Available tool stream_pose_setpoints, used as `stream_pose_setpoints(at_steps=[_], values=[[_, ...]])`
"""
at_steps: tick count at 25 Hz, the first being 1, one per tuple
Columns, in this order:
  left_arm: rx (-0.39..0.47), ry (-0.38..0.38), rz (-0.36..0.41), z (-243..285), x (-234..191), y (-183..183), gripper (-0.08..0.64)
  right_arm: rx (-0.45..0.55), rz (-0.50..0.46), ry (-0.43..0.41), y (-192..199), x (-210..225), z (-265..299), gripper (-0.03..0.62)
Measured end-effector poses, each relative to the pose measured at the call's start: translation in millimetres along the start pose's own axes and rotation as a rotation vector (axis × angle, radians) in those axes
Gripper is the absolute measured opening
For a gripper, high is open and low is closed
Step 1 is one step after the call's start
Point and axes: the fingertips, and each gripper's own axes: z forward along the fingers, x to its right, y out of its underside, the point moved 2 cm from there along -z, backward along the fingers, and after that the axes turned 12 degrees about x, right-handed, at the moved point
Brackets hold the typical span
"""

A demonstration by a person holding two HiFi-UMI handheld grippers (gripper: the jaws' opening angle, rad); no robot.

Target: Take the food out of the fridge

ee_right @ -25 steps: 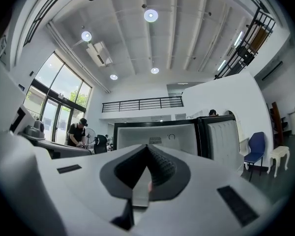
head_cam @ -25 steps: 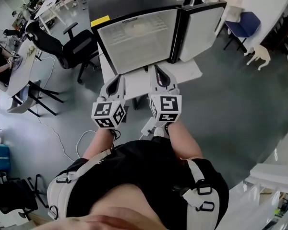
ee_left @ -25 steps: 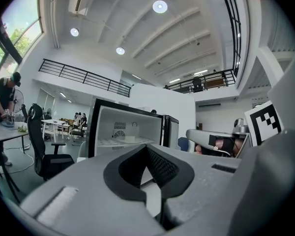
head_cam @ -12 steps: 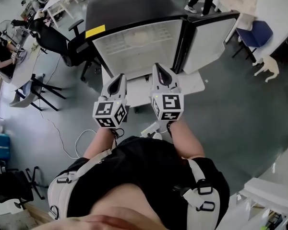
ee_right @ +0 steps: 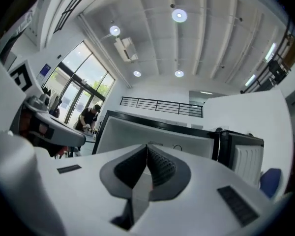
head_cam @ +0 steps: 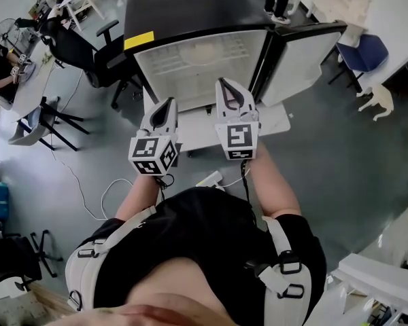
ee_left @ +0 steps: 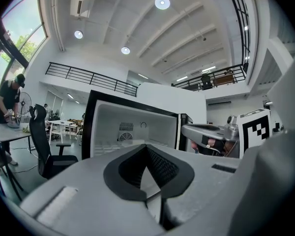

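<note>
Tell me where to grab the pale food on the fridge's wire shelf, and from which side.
Take the pale food by its near edge, coming in level through the open front of the fridge. It seems to lie low and flat on the wire shelf, with walls on the other sides and the door swung aside. The right claw is shut; open it first.

An open-plan office hall — desks [head_cam: 30, 90], swivel chairs [head_cam: 71, 46], a mezzanine railing [ee_left: 88, 77] overhead.
</note>
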Motion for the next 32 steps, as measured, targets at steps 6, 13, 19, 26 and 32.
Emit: stream_pose_setpoints(at_steps=[6, 13, 19, 26, 32], values=[[0.006, -0.013, -0.002, 3.4, -7.3, -0.5, 0.002, 0.006, -0.343, -0.142, 5.4, -1.4, 22.9, 0.009], [-0.004, -0.029, 0.0, 0.9, -13.6, 1.8, 0.002, -0.107, -0.588, -0.383, 38.5, -20.4, 39.5, 0.097], [-0.005, -0.058, 0.007, -3.8, -22.3, 0.4, 0.002, -0.21, -0.798, -0.439, 73.5, -19.9, 58.7, 0.118], [-0.013, -0.103, 0.017, -15.1, -36.2, 0.7, 0.002, -0.314, -0.93, -0.497, 115.7, -23.3, 80.5, 0.132], [-0.019, -0.138, 0.022, -23.4, -45.9, -0.1, 0.002, -0.404, -1.002, -0.519, 140.9, -21.5, 101.1, 0.135]])
